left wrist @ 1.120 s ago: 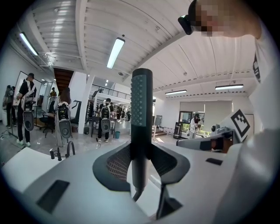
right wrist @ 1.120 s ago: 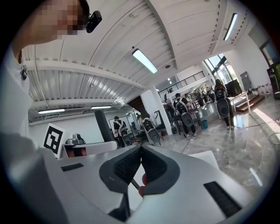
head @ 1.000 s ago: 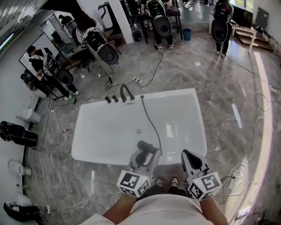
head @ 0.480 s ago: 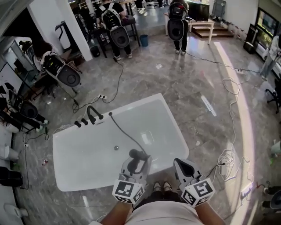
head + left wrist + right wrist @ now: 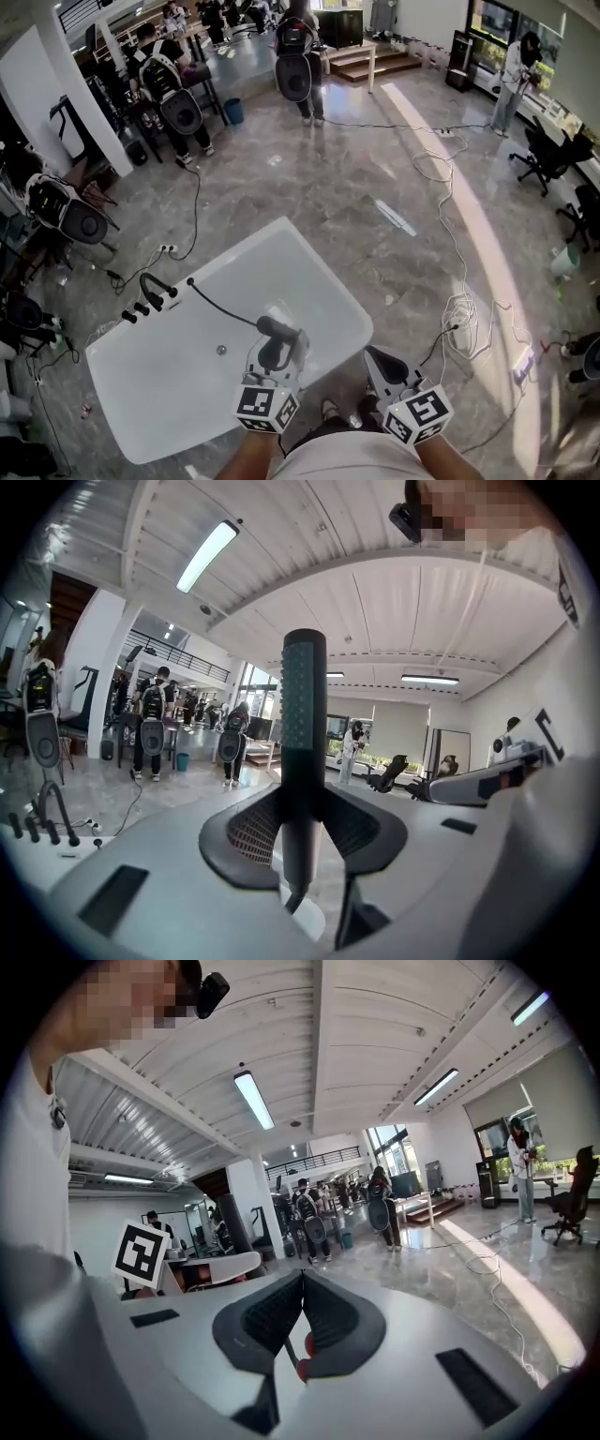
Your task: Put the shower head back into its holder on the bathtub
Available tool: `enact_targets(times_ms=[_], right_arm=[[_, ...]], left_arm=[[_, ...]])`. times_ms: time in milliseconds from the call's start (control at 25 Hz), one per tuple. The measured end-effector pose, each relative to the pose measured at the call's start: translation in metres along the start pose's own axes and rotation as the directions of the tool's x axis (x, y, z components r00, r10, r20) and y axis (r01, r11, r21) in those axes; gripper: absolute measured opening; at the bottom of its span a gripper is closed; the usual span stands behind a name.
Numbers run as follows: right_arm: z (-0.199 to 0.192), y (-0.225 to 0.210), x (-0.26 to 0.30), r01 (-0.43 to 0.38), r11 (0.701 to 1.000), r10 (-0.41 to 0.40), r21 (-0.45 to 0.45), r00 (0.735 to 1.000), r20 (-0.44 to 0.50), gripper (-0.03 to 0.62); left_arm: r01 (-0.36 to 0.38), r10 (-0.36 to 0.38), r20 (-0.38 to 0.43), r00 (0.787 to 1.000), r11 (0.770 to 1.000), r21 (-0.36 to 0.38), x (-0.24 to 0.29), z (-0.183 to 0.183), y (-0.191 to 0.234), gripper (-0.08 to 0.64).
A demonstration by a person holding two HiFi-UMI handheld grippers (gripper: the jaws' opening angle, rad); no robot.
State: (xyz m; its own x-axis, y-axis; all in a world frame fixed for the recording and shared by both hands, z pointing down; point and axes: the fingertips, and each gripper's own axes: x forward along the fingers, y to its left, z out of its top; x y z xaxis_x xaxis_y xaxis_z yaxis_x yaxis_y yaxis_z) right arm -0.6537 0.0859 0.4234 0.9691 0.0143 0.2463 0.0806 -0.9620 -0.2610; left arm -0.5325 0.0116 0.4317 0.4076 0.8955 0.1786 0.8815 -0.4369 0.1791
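Observation:
The dark shower head (image 5: pixel 271 329) is held over the white bathtub (image 5: pixel 323 281), near its front side. My left gripper (image 5: pixel 278 349) is shut on its handle. In the left gripper view the ribbed handle (image 5: pixel 303 714) stands upright between the two dark pads. A dark hose (image 5: pixel 220 306) runs from the head to a fitting on the tub's far rim, beside the black faucet (image 5: pixel 156 284) and its knobs. My right gripper (image 5: pixel 377 361) hovers over the floor right of the tub, shut with nothing in it; its pads (image 5: pixel 323 1312) meet at the tips.
Loose cables (image 5: pixel 461 309) lie on the marble floor to the right of the tub. Several people wearing round black rigs (image 5: pixel 298 66) stand at the back. Office chairs (image 5: pixel 548 155) stand far right. The person's shoes (image 5: pixel 328 410) show just below the tub.
The head view has swung to the right, so the tub has slid down and to the left in the picture. Both grippers moved along with the turn, the shower head still in the left one.

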Motion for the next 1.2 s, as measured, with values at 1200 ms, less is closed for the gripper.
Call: enact_targets(times_ms=[1200], right_arm=[[0.058,-0.285,-0.036,0.007,0.992,-0.015,0.125,0.998,0.063,0.015]], left_arm=[[-0.174,0.176,-0.03,0.984,0.984,0.049,0.21,0.02,-0.095,0.132]])
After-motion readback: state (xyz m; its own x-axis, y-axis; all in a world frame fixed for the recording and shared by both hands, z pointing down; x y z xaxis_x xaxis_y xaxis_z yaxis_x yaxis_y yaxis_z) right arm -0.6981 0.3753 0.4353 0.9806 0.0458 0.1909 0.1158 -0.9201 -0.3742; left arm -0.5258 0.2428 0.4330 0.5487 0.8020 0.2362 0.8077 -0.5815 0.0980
